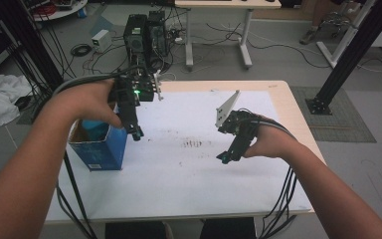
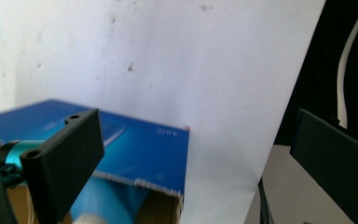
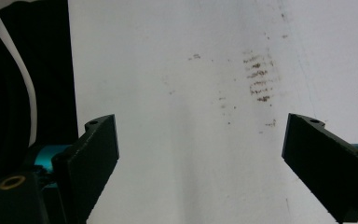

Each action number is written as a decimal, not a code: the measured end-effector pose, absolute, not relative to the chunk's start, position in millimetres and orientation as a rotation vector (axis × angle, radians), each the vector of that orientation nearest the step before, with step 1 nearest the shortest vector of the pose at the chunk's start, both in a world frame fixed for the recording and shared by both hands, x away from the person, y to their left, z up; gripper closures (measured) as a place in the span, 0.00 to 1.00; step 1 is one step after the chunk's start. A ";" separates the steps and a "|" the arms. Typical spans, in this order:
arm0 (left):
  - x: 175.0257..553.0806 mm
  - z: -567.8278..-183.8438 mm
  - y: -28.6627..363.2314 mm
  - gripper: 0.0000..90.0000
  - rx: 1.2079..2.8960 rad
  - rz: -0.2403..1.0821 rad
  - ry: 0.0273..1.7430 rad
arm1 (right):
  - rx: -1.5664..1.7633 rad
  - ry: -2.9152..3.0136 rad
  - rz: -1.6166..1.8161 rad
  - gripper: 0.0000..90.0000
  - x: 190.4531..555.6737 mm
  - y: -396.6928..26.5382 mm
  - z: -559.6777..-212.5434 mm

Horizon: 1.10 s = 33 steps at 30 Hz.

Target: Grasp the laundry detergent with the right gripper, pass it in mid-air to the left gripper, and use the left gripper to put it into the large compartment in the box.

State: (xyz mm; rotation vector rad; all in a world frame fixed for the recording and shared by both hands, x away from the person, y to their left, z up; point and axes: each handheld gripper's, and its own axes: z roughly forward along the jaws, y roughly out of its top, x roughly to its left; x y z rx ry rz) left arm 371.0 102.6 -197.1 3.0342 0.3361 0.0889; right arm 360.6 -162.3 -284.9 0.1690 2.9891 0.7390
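A blue cardboard box [image 1: 99, 147] with an open top stands at the table's left edge, and the left gripper view shows the same blue box [image 2: 135, 140] below the jaws. My left gripper [image 1: 137, 133] hovers just right of the box's top, jaws wide apart and empty. In its own view the left gripper [image 2: 196, 154] frames the box edge and white sheet. My right gripper [image 1: 225, 158] hangs over the table's right half, open, holding nothing. The right gripper [image 3: 200, 158] looks down at bare white sheet with brown smudges [image 3: 258, 77].
A white sheet [image 1: 194, 169] covers the wooden table [image 1: 288, 107]. Brown smudges [image 1: 193, 144] mark its middle. Cables trail from both grippers off the table's front and left. Computer towers [image 1: 144, 35] and a desk stand on the floor beyond the far edge.
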 end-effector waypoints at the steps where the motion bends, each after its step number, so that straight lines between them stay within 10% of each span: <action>1: 370.2 -203.7 93.9 0.03 3.042 0.079 0.297 | 0.159 3.010 0.690 0.11 363.1 -162.6 -284.6; 33: 385.2 -275.1 65.6 0.03 3.048 -0.003 0.162 | 0.185 3.100 0.457 0.11 373.5 -163.2 -301.3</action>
